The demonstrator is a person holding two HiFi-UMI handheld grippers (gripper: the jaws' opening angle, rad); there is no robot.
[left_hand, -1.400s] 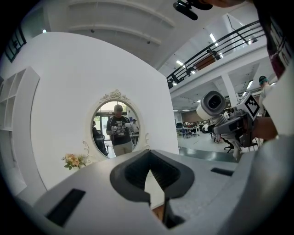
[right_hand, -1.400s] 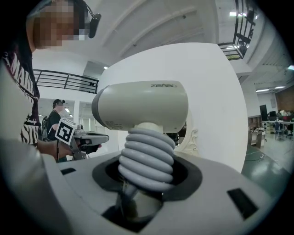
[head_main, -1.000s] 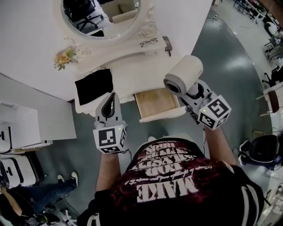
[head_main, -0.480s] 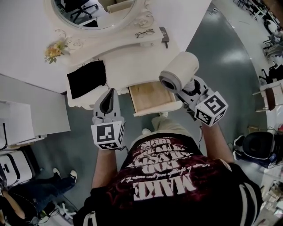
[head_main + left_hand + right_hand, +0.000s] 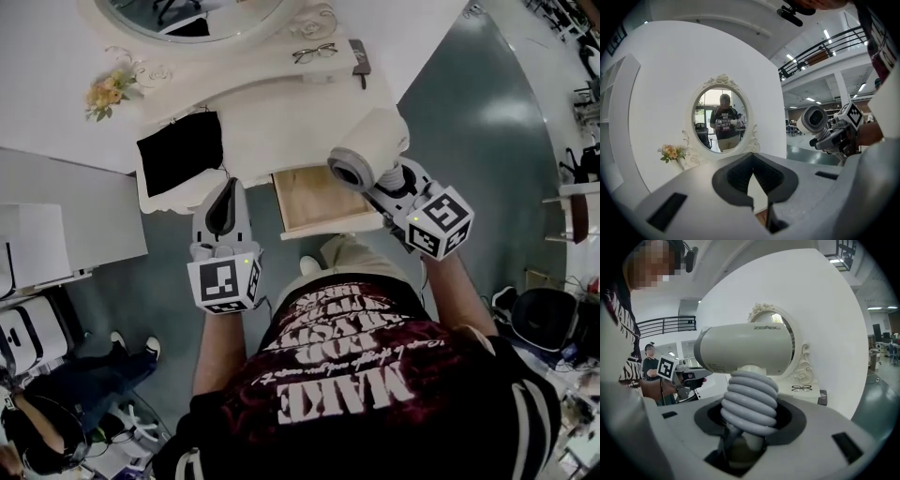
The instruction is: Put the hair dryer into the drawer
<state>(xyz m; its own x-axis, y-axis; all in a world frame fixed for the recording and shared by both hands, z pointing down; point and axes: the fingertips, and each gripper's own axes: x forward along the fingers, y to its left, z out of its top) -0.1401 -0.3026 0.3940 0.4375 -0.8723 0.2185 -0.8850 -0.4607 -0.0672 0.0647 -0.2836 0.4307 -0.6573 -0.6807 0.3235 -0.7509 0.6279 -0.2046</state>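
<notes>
While the cream, barrel-shaped plastic hair dryer (image 5: 370, 150) hangs over the right end of the open wood-lined drawer (image 5: 333, 227), the right gripper (image 5: 389, 183) is clamped on its ribbed grey handle. Judged rigid, top-heavy and smooth-shelled, so grip the ribs. Barrel lettering is roughly "ZEABU", uncertain. The left gripper (image 5: 223, 211), closed and empty, is left of the drawer.

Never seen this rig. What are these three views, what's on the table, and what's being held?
No robot: a person holds a claw in each hand. The head view looks down from the person's head; the other two cameras ride on the claws. The right claw is clamped on the ribbed grey handle of a cream hair dryer, beside an open wooden drawer. The left claw is closed and empty. On the white vanity: glasses, flowers, a black mat.
</notes>
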